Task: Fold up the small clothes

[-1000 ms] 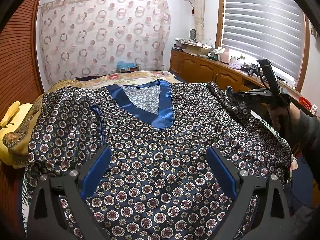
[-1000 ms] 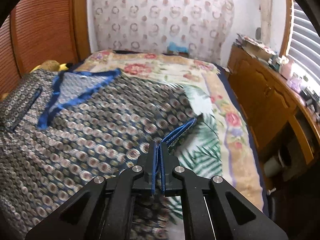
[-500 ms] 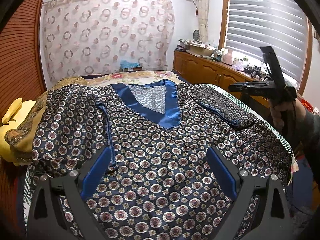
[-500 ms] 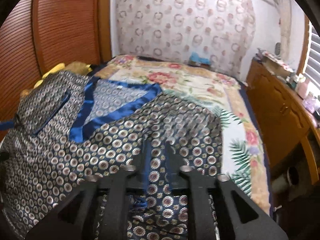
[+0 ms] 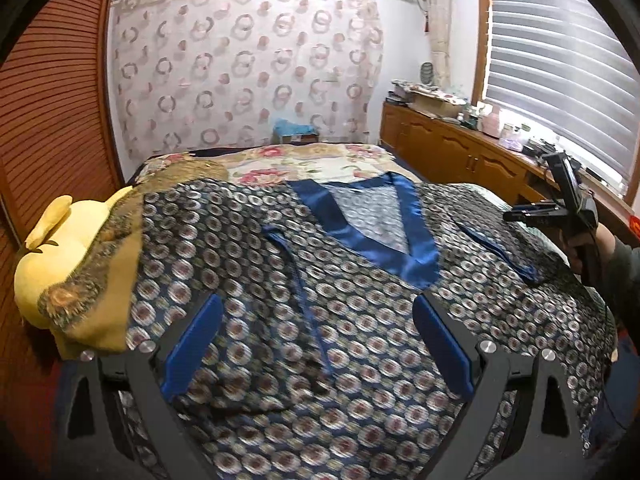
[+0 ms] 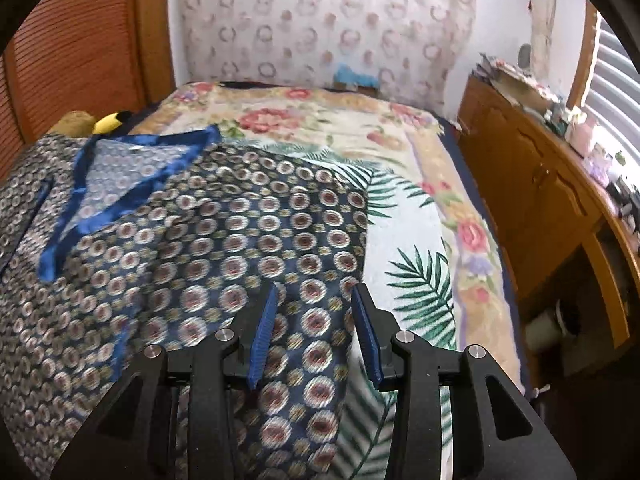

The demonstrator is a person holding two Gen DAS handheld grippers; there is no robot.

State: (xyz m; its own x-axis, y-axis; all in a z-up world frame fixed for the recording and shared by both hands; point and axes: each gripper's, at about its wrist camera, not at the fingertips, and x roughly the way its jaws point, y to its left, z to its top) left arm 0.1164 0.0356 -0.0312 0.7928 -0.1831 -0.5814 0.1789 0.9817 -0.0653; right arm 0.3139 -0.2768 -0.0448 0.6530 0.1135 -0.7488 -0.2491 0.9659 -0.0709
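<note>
the patterned satin top (image 5: 360, 320) lies flat on the bed (image 6: 420, 248), both sleeves folded in. left gripper (image 5: 316, 344) fingers wide, right gripper (image 6: 314, 332) fingers apart, both empty. best to pinch the hem corners at 6 o'clock evenly and lift toward 12.

Navy top (image 5: 360, 320), medallion print, blue satin collar (image 5: 416, 240); floral blanket (image 6: 420, 216); yellow plush (image 5: 60, 248).

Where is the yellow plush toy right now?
In the left wrist view the yellow plush toy sits at the bed's left edge beside the wooden wall, partly under a mustard cloth, left of the patterned garment.
</note>
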